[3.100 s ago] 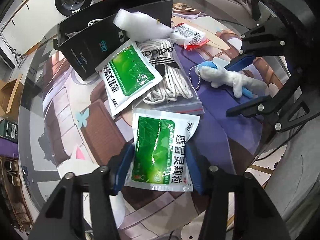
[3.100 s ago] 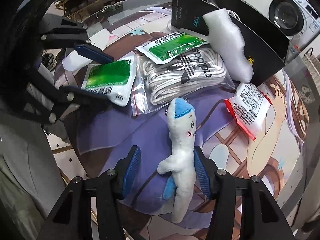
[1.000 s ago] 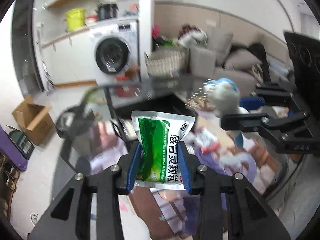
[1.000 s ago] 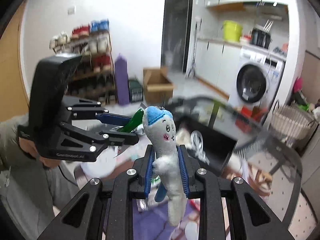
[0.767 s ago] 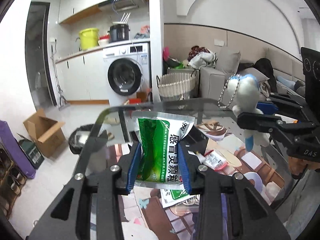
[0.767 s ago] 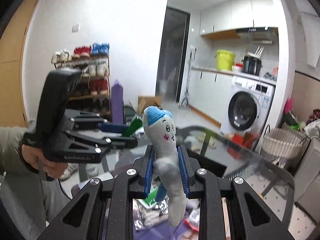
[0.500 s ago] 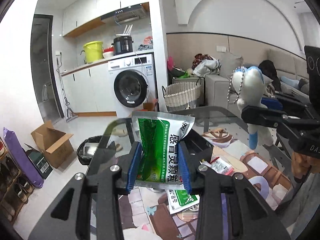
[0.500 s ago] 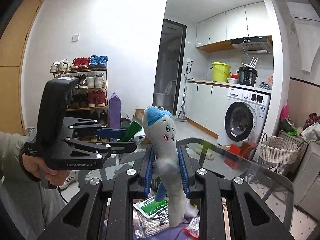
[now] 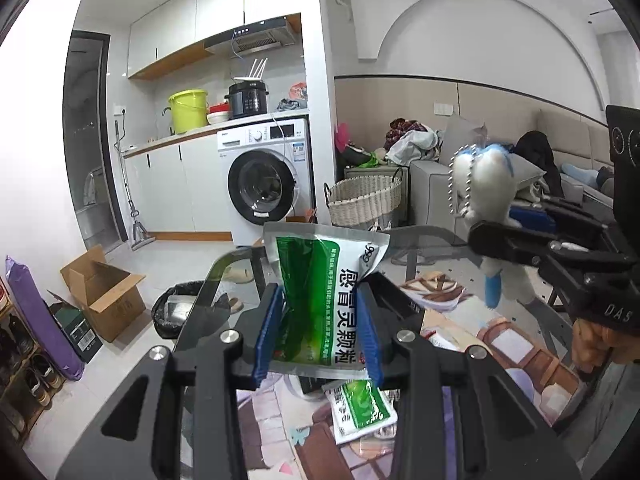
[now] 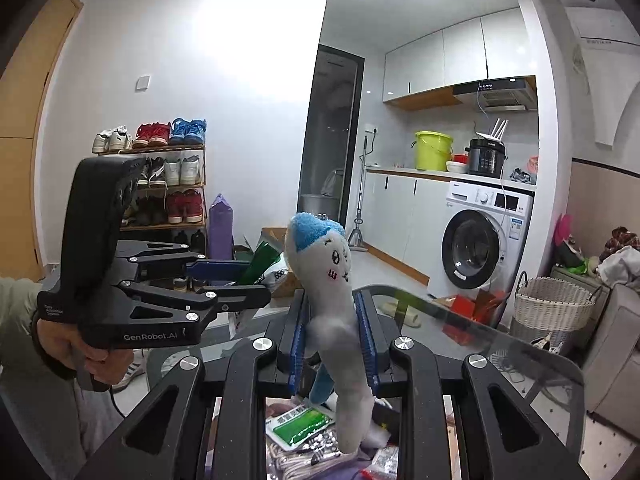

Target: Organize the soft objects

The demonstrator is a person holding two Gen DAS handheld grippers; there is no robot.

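Observation:
My left gripper (image 9: 318, 328) is shut on a green and white medicine sachet (image 9: 320, 300) and holds it upright high above the table. My right gripper (image 10: 332, 336) is shut on a white and blue plush toy (image 10: 328, 280) with a bead chain, also raised; it shows in the left wrist view (image 9: 486, 196) at the right. The left gripper shows in the right wrist view (image 10: 224, 280) at the left. A second green sachet (image 9: 360, 404) lies on the table below, also seen in the right wrist view (image 10: 300, 426).
A glass table (image 9: 200, 312) with a printed mat lies below both grippers. A bag of white rope (image 10: 300, 456) lies on it. A washing machine (image 9: 264, 184), a wicker basket (image 9: 364, 200), a cardboard box (image 9: 104, 292) and a sofa (image 9: 440, 184) stand around the room.
Both grippers closed on their objects and lifted them off the table. In the last second they rose and tilted up, so the room shows instead of the tabletop.

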